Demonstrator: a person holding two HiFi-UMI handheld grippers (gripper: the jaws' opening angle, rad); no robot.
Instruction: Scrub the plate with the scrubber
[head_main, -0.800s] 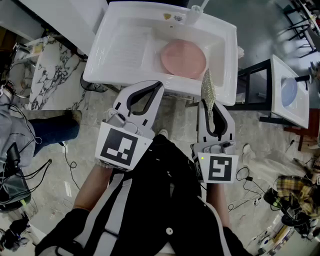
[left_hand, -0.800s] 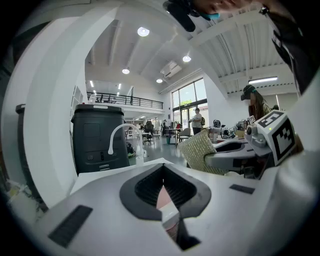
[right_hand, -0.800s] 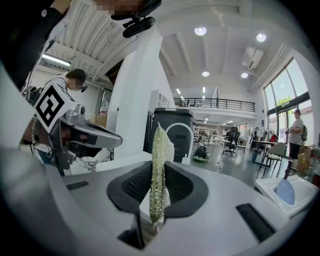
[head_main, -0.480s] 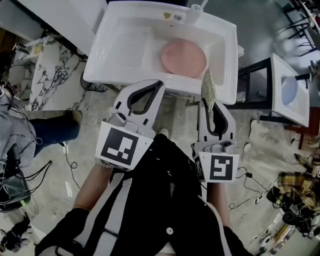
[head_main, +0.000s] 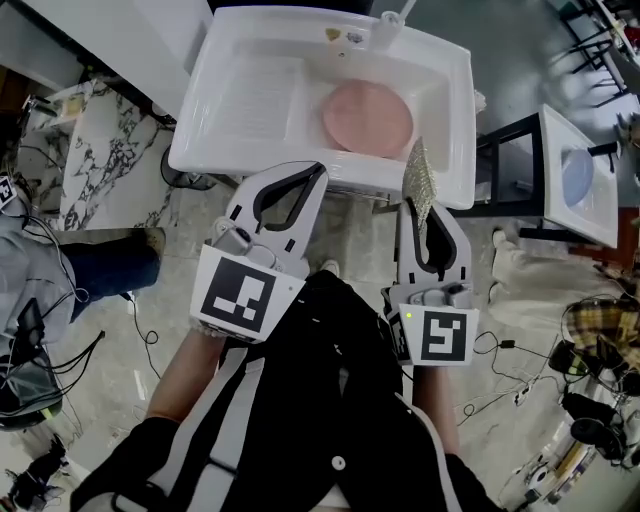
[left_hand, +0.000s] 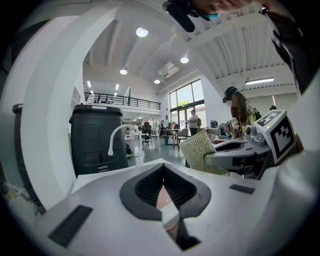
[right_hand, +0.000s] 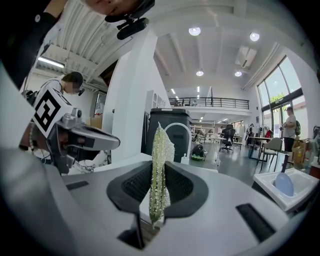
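Plate (head_main: 367, 117) in sink (head_main: 250, 95), ahead of right tool (head_main: 428, 208) with scrubber (head_main: 417, 178)

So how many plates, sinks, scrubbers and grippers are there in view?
Plates: 2, pink plate, blue plate
Sinks: 2, large sink, small sink
Scrubbers: 1, the scrubber
Grippers: 2, left gripper, right gripper
Total: 7
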